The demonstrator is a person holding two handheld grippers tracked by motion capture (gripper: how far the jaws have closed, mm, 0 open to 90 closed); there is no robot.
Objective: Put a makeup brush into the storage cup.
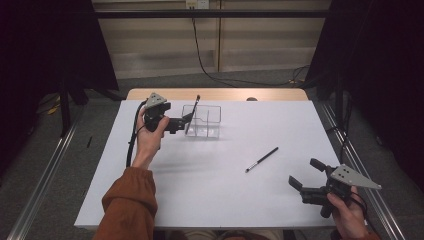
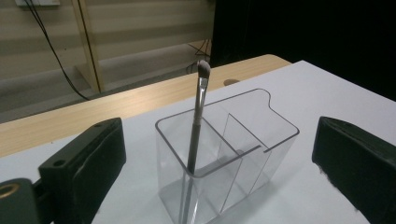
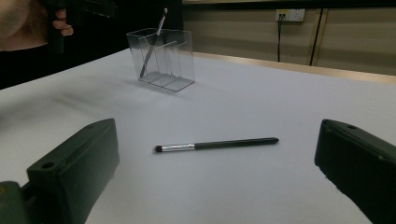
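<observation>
Brush (image 1: 191,114) stands in organizer (image 1: 202,121); left hand-held gripper (image 1: 187,119) beside it, right hand-held gripper (image 1: 306,173) low, both agape.

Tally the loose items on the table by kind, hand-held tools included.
Makeup brushes: 2, one standing in the organizer, one lying flat on the table
Clear divided organizer: 1
Hand-held tools: 2, left tool and right tool, both open
Total: 5

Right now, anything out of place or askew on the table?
One makeup brush lies loose on the white table, apart from the clear organizer. The other brush stands tilted, bristles up, in an end compartment. Nothing spilled or damaged.
</observation>
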